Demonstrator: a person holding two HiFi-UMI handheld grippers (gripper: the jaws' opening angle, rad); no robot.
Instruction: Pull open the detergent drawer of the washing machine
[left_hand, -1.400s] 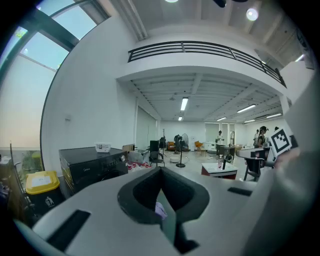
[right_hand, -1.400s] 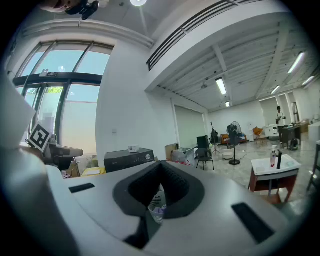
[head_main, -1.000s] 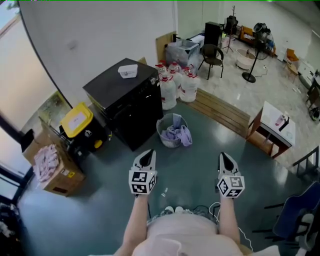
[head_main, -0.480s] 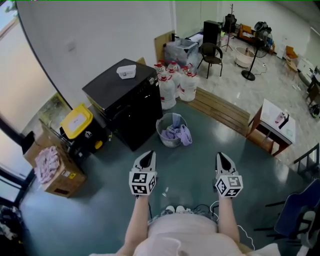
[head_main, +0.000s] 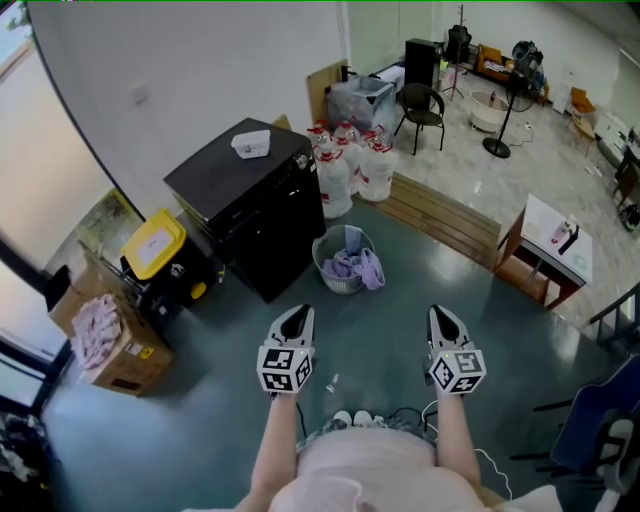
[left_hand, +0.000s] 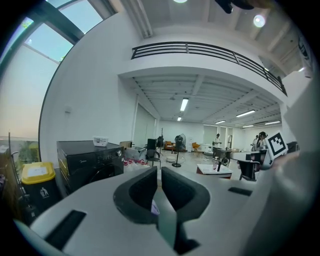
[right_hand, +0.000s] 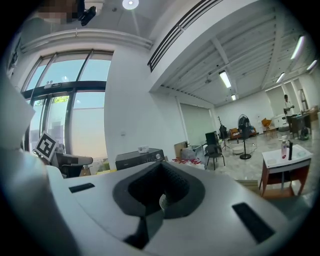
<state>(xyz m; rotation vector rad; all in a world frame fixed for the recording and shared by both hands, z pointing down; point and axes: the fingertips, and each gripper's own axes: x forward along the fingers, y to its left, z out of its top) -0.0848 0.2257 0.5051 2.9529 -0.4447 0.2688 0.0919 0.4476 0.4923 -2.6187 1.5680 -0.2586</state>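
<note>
No shift: washer (head_main: 250, 200) well beyond L claw (head_main: 297, 311)

Washing machine (head_main: 228, 185) front detail too small to discern; blue chair (head_main: 590, 425) cut by right edge.

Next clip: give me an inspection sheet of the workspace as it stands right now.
Surface: dull teal floor; no worktop in use.
Job's things: black front-loading washing machine against the white wall, well apart from both tools; drawer too small to judge.
Clutter: grey laundry basket holding lilac clothes, white red-capped jugs, yellow-lidded bin, open cardboard box.
Tools: left tool and right tool both shut, nothing between the jaws.
Cables: dark cords near the person's feet.
Surroundings: wooden pallet, small white-topped table, black chair.
</note>
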